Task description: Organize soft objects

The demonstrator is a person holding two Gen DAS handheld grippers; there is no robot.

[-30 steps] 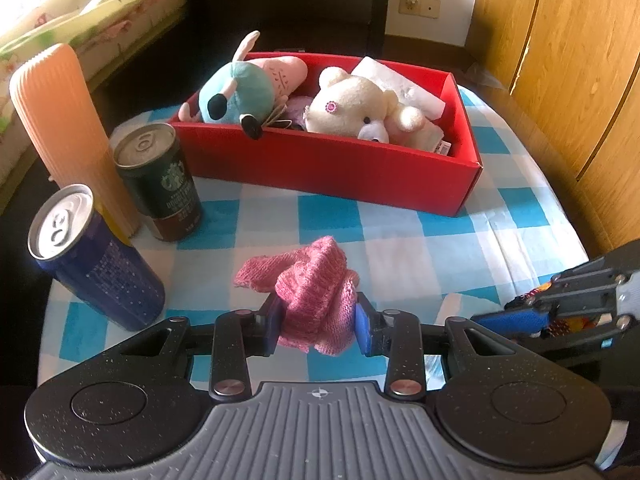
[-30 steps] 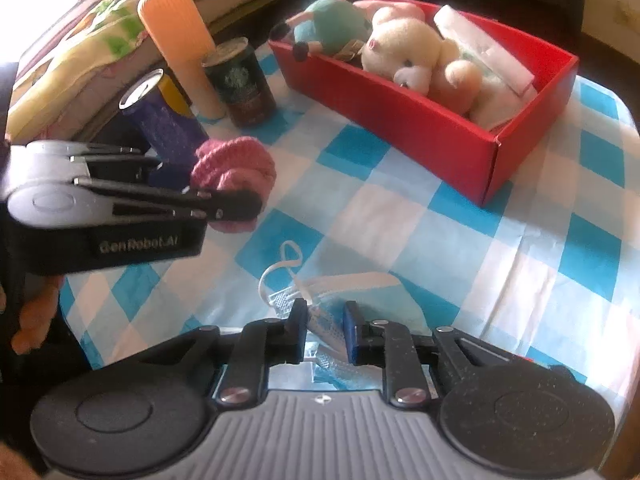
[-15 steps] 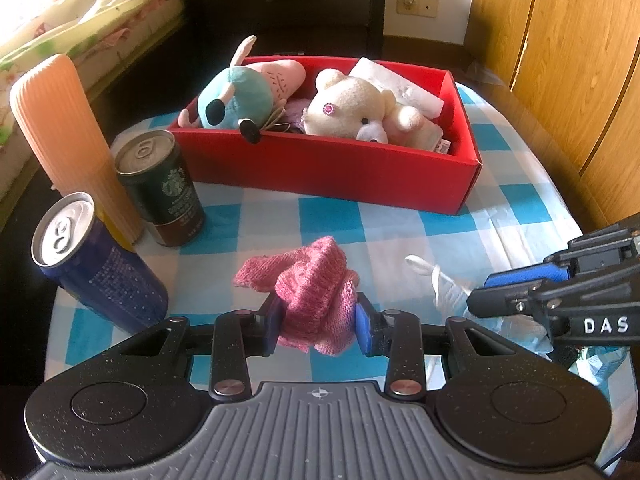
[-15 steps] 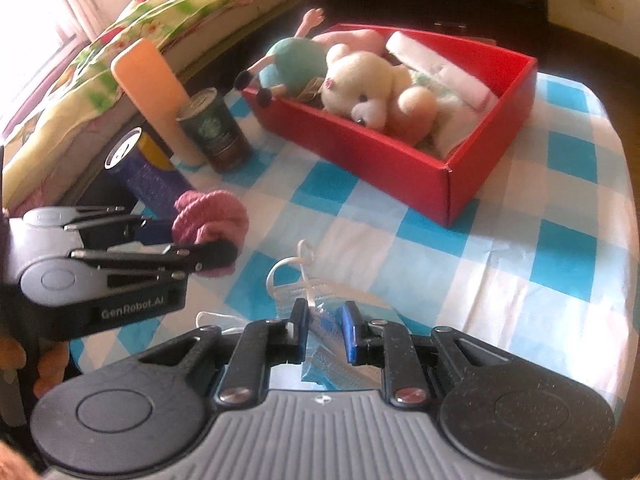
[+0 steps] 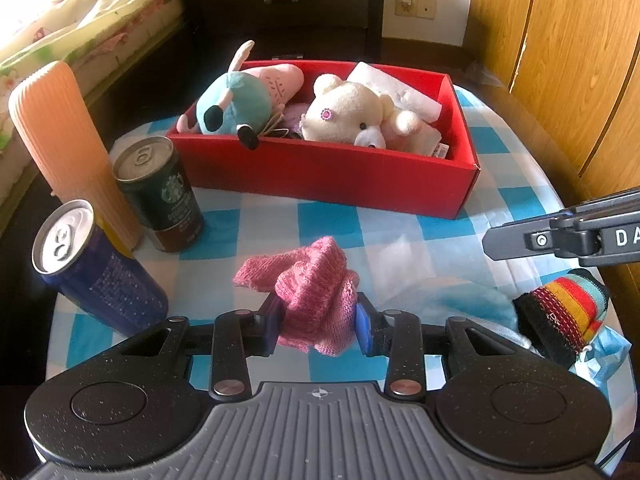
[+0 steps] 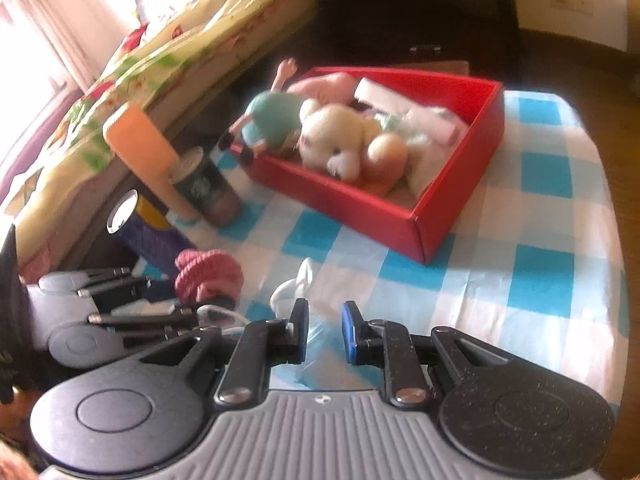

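My left gripper (image 5: 318, 322) is shut on a pink knitted hat (image 5: 316, 288) and holds it above the checked tablecloth; the hat also shows in the right wrist view (image 6: 208, 276). My right gripper (image 6: 324, 334) has its jaws slightly apart over a blue face mask (image 6: 316, 344) lying on the cloth; it grips nothing. The red box (image 5: 332, 176) at the back holds a cream teddy bear (image 5: 352, 112), a teal plush (image 5: 236, 104) and white cloths. A striped sock (image 5: 560, 320) lies at the right.
Two cans, a blue one (image 5: 92, 272) and a dark green one (image 5: 160, 196), and an orange ribbed cylinder (image 5: 60, 136) stand at the left. The table edge (image 5: 560, 184) curves on the right. A bed (image 6: 120, 92) lies beyond the left side.
My right gripper has opened, let go of the face mask and lifted. The left gripper has kept the pink hat and risen slightly.
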